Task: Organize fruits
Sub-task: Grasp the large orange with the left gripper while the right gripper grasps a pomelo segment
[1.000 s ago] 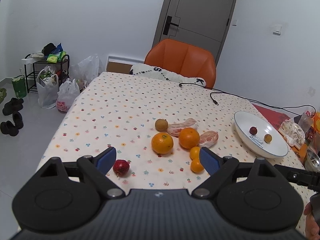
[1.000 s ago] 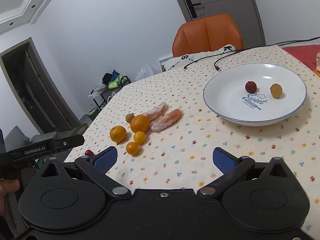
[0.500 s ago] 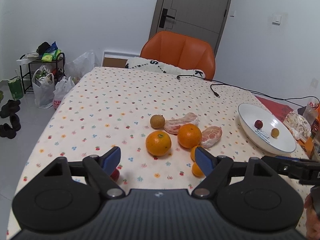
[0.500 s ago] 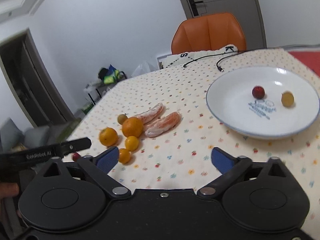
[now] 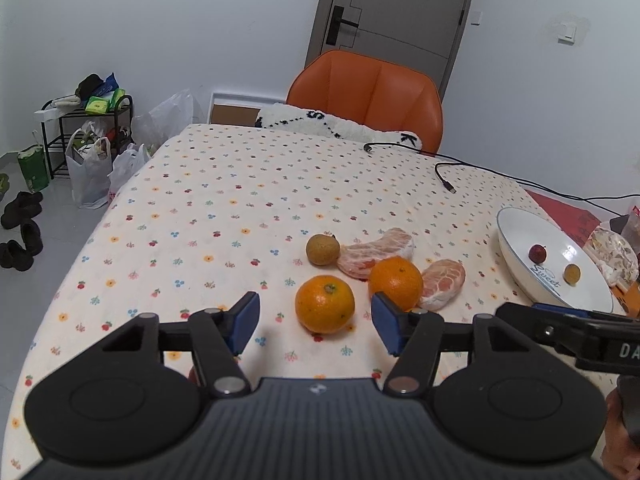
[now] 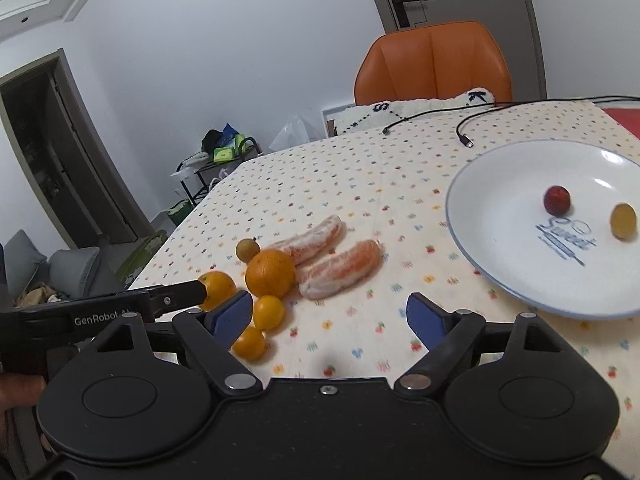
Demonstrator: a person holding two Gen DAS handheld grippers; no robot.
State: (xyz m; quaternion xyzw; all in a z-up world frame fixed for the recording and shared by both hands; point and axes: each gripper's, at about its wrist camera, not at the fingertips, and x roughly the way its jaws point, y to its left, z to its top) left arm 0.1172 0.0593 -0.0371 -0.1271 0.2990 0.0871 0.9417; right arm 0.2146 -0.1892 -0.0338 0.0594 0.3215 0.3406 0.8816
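Both grippers hover low over the table [image 5: 224, 208], and neither carries anything. The left gripper [image 5: 314, 322] has its fingers spread wide and empty, framing the near orange [image 5: 325, 303], which sits just ahead of the gap, untouched. That looks like a line-up for a pick, the opening set broad enough for a round fruit. The right gripper [image 6: 330, 314] is also spread and empty, aimed at the bare cloth between the fruit pile and the white plate [image 6: 500, 240].

Landmark is that plate. In it lie a small red fruit [image 6: 557, 200] and a small yellow one [image 6: 623, 221], well apart, so sorting seems only just started. Left of the plate, close together: a second orange [image 6: 270, 274], two peeled segments [image 6: 340, 270] touching it, a brownish round fruit [image 6: 247, 250] behind, and two little yellow-orange fruits [image 6: 268, 312] at the near edge. Most of the job is still to do, I'd say.
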